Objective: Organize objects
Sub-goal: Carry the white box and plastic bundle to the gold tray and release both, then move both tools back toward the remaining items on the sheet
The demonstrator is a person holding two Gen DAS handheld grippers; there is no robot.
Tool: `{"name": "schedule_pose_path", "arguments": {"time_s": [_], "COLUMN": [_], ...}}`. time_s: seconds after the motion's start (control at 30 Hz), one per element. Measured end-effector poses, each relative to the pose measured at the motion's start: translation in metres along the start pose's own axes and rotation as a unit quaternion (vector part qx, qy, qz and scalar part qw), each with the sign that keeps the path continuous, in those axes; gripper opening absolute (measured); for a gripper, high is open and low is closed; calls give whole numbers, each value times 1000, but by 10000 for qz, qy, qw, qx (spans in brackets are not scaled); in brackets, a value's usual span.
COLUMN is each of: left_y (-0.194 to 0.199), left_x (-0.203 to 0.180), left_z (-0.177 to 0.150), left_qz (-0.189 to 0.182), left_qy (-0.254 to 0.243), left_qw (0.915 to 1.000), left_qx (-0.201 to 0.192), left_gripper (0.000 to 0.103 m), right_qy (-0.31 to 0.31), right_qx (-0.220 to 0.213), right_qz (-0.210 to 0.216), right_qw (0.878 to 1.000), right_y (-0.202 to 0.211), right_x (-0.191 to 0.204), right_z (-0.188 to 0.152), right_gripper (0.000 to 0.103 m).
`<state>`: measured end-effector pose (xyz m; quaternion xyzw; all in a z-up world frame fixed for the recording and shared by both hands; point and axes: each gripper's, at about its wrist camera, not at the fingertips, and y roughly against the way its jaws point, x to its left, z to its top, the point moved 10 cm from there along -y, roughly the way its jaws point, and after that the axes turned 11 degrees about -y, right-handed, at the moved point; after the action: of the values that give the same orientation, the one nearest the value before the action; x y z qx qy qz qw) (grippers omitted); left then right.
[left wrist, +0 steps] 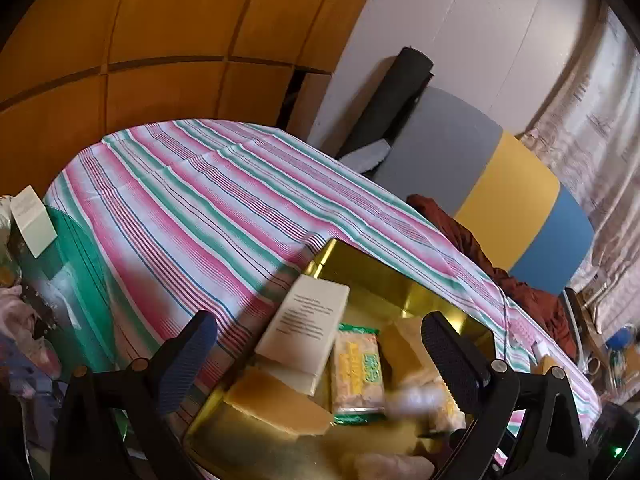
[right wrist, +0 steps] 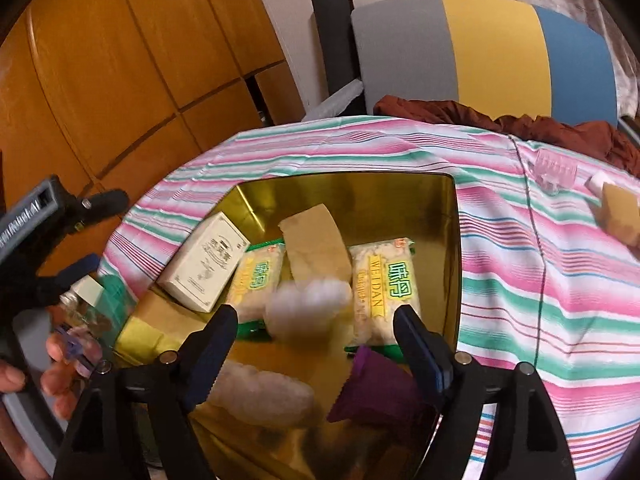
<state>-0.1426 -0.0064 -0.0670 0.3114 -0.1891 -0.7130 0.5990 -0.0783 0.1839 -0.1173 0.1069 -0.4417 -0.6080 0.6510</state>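
A gold tin box [right wrist: 360, 196] sits on the striped tablecloth and shows in the left wrist view too [left wrist: 384, 276]. Inside lie a white carton [right wrist: 204, 264], two yellow-green snack packets [right wrist: 380, 280], a brown paper packet [right wrist: 316, 240], a purple pouch [right wrist: 376, 388] and a white ridged roll [right wrist: 264, 396]. A blurred white ridged roll [right wrist: 308, 312] is in mid-air between the fingers of my open right gripper [right wrist: 316, 344], above the box. My left gripper [left wrist: 320, 360] is open and empty over the box's near-left corner, above the carton [left wrist: 308, 328].
The striped cloth [left wrist: 192, 200] covers the table. A clear plastic clip [right wrist: 556, 172] and a brown box [right wrist: 620, 208] lie at the right. A green glass surface with clutter [left wrist: 68, 272] is at the left. A chair with red cloth [right wrist: 480, 60] stands behind.
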Motion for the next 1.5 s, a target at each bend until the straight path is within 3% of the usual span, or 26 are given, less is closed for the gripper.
{"name": "schedule_pose_path", "arguments": {"time_s": [0.13, 0.33, 0.53, 0.77, 1.0, 1.2, 1.3, 1.5], "left_y": [2, 1, 0, 17, 31, 38, 37, 43], "left_x": [-13, -36, -78, -139, -197, -240, -262, -291], "left_z": [-5, -17, -39, -70, -113, -139, -160, -191], "left_qz": [-113, -271, -893, -1420, -1857, -2219, -2368, -2439], "left_qy": [-102, -423, -786, -1637, -2562, -2425, -2363, -2684], "left_qw": [9999, 9987, 9924, 9756, 9479, 9424, 9377, 9249], "left_qx": [21, 99, 323, 347, 374, 619, 938, 1147], "left_gripper": [103, 103, 103, 103, 103, 103, 103, 103], "right_qy": [-162, -190, -455, -715, -1107, -1401, -1406, -1465], "right_qx": [-264, -506, -629, -637, -610, -744, -863, -976], "right_qz": [60, -224, -639, -1080, -1551, -2044, -2313, -2583], "right_qw": [9995, 9983, 9949, 9895, 9798, 9659, 9588, 9499], "right_y": [19, 41, 57, 73, 93, 120, 132, 156], "right_x": [-8, -31, -76, -136, -210, -274, -306, -371], "right_z": [6, 8, 11, 5, -8, -5, 11, 64], "right_gripper": [82, 82, 82, 82, 82, 82, 82, 82]}}
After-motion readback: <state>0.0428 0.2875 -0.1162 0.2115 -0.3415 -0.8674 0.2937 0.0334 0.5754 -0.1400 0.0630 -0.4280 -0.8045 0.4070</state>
